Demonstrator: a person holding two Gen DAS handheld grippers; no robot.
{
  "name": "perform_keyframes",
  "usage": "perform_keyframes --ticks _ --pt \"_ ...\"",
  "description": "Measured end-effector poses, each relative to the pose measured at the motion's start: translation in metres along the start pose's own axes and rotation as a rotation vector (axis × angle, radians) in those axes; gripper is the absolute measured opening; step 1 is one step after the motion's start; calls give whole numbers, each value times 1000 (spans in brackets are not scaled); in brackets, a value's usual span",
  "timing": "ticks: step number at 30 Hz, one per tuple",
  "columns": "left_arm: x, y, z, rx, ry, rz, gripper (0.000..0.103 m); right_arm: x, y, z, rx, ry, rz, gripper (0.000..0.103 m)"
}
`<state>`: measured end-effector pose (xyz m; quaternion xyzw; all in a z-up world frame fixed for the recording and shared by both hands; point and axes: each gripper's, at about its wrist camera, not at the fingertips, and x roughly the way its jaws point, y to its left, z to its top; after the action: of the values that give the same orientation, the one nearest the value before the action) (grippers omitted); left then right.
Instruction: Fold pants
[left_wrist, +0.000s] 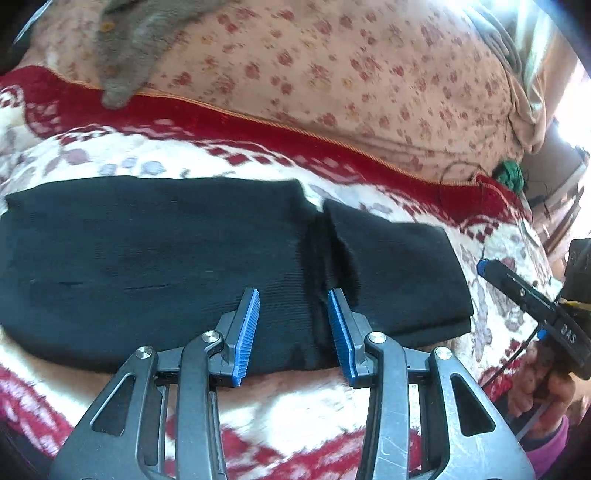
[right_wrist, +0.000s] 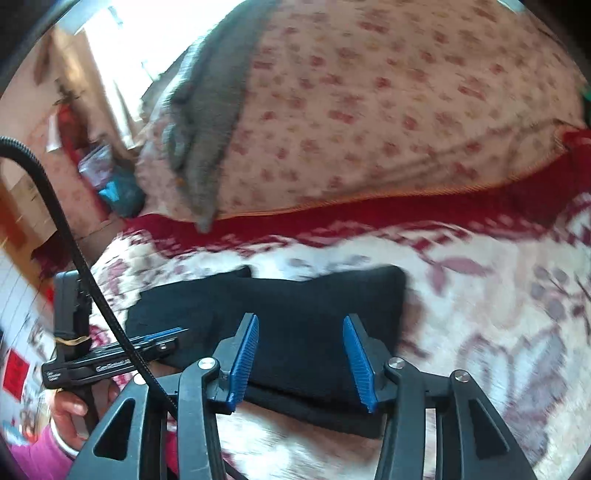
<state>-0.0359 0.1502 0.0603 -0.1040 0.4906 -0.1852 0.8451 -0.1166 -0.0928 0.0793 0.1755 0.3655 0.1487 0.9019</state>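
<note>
Black pants (left_wrist: 147, 266) lie folded in a long flat band across a red-and-cream blanket (left_wrist: 314, 406). Their right part is doubled over, with a seam fold (left_wrist: 328, 254) near the middle. My left gripper (left_wrist: 293, 295) is open and empty, its blue pads over the near edge of the pants. My right gripper (right_wrist: 300, 320) is open and empty over the right end of the pants (right_wrist: 303, 295). The right gripper also shows in the left wrist view (left_wrist: 484, 266) at the right edge. The left gripper shows in the right wrist view (right_wrist: 162, 336) at the left.
A floral pink quilt (left_wrist: 351, 74) is bunched behind the blanket, with a grey garment (left_wrist: 133, 44) draped on it. A green yarn ball (left_wrist: 511, 173) lies at the far right. A black cable (right_wrist: 74, 251) hangs at the left.
</note>
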Motion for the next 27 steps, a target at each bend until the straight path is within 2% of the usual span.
perform_keyframes --ticks 6,10,13,18,21,27 --pt "-33 42 -6 -110 -59 62 38 39 51 4 -102 67 102 46" --pt "-51 72 -16 -191 -94 131 45 64 80 4 -163 90 151 48" --pt "-62 92 -24 -253 -117 174 45 83 104 3 -224 108 177 49" --pt "-71 122 -35 -355 -133 215 45 116 143 4 -326 149 216 49" --pt "-72 141 -41 -430 -132 215 45 137 161 5 -365 191 244 50" --pt "-75 158 -46 -457 -139 242 45 168 189 7 -412 220 263 50"
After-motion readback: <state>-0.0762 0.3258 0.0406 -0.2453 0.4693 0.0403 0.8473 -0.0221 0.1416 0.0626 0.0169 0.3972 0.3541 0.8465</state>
